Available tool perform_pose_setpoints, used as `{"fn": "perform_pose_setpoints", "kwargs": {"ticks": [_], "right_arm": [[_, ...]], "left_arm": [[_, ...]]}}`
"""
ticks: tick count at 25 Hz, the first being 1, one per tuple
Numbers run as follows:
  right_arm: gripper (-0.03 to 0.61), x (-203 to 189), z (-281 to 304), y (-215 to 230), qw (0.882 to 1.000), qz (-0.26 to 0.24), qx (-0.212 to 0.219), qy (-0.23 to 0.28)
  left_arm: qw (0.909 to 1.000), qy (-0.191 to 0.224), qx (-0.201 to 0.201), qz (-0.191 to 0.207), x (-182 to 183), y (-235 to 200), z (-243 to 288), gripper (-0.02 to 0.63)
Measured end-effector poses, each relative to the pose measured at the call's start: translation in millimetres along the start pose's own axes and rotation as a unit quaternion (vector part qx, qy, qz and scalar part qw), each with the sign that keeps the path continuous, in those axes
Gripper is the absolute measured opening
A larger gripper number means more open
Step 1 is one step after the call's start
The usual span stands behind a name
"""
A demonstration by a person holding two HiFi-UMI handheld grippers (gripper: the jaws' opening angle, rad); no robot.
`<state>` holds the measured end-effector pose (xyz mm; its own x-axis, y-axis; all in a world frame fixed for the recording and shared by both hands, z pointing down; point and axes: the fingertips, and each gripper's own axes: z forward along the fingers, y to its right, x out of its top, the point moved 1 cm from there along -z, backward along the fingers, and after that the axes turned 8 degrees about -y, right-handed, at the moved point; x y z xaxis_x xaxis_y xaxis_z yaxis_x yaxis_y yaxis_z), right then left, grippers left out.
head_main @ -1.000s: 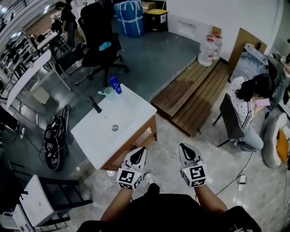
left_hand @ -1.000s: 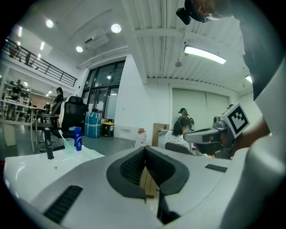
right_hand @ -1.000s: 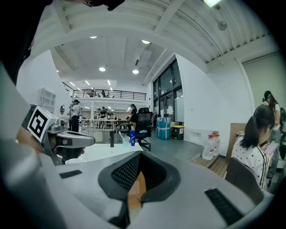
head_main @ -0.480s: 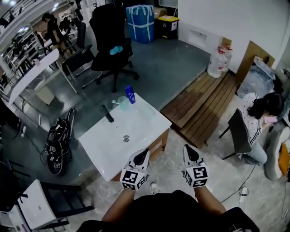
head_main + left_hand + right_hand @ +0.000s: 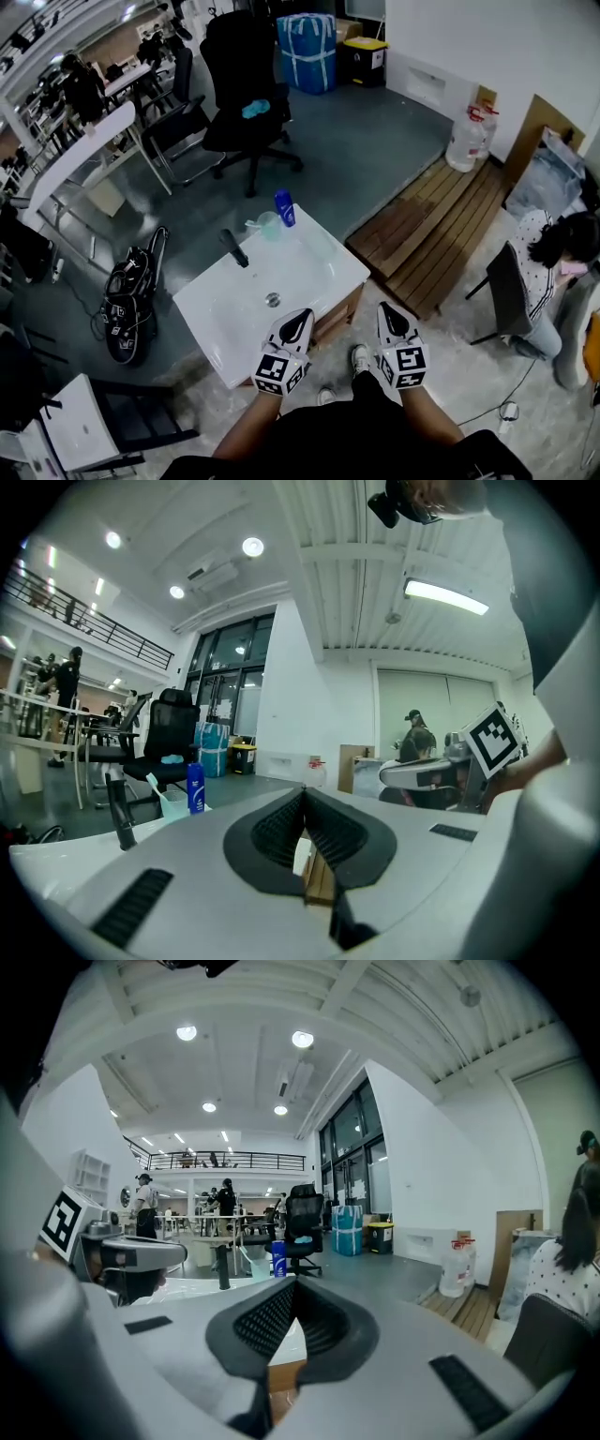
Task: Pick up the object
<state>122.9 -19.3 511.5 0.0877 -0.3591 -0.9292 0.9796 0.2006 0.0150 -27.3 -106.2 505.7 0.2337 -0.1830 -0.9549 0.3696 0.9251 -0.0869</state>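
A white sink counter (image 5: 309, 264) stands on a wooden cabinet just ahead of me. On its far side are a blue bottle (image 5: 284, 208), a pale cup (image 5: 269, 225) holding a toothbrush, and a black faucet (image 5: 234, 248). My left gripper (image 5: 301, 318) hovers over the counter's near edge, jaws shut and empty. My right gripper (image 5: 390, 313) is beside the counter's right corner, above the floor, also shut and empty. The left gripper view has the blue bottle (image 5: 195, 788) and faucet (image 5: 118, 809) far beyond the left gripper (image 5: 302, 801). The right gripper (image 5: 293, 1290) faces the blue bottle (image 5: 277, 1259) too.
A black office chair (image 5: 244, 84) stands behind the sink. A wooden pallet (image 5: 422, 225) lies to the right, with a water jug (image 5: 466, 141) at its far end. A person sits at the right edge (image 5: 562, 253). A black bag (image 5: 127, 300) lies on the floor at the left.
Both grippers have advanced together toward the sink counter, which now lies nearer, with the left jaws over its near edge. Both stay shut.
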Motion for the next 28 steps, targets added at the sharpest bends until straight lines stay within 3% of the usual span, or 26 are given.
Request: {"fn": "perform_pose_setpoints", "kwargs": {"ticks": [15, 28], "right_arm": [[0.018, 34.7, 115.4, 35.3, 0.997, -0.022, 0.068, -0.003], [0.018, 63.8, 207.9, 46.9, 0.986, -0.064, 0.152, -0.007]], "left_arm": [[0.9977, 0.003, 0.061, -0.03, 18.8, -53.4, 70.8, 0.018], [0.9856, -0.008, 0.162, -0.049, 28.2, -98.8, 96.8, 0.018]]}}
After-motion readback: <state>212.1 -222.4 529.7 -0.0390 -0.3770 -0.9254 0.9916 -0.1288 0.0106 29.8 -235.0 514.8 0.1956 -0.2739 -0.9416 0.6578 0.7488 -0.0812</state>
